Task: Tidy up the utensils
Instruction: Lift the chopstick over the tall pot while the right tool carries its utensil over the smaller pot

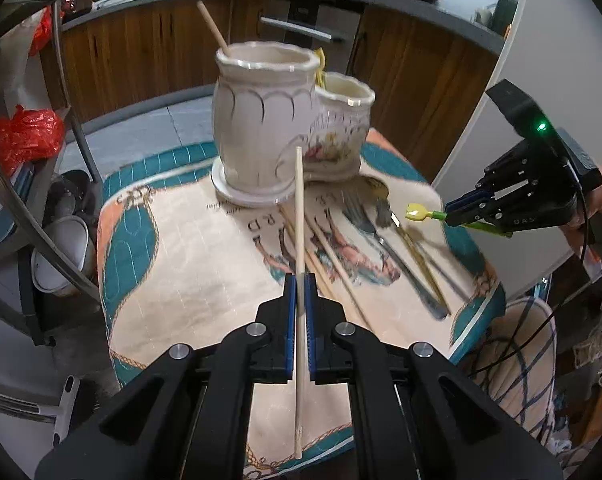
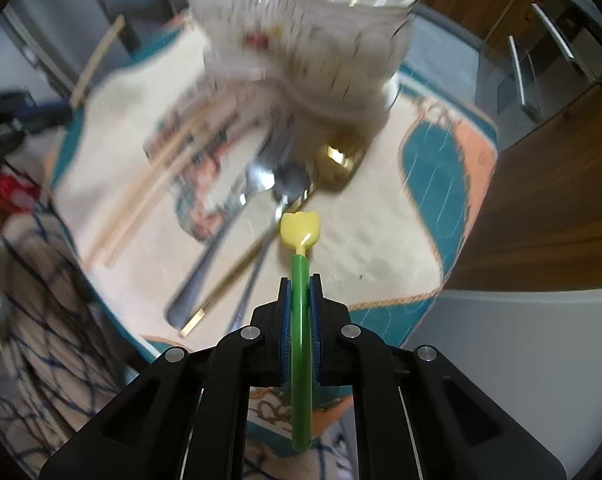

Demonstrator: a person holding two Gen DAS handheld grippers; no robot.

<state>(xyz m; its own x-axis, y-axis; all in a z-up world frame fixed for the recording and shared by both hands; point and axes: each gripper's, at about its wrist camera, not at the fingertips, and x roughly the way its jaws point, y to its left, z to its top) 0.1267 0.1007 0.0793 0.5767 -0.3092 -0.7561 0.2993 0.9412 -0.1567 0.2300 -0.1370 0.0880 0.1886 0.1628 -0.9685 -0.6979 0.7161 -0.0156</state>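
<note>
Left wrist view shows the left gripper (image 1: 299, 280) clamped on a single wooden chopstick (image 1: 299, 216) aimed at the tall compartment of the ceramic holder (image 1: 267, 120); pinched near its middle, the stick could pivot and strike the rim rather than drop in beside the chopstick (image 1: 213, 28) already standing there. Right of it, the right gripper (image 2: 299, 280) is closed on the green-handled yellow fork (image 2: 299, 232) above loose cutlery (image 2: 261, 200) on the surface (image 1: 173, 248), and could slip sideways. Motion blur smears the holder in the right wrist view, so its lower compartment's contents are unclear.
</note>
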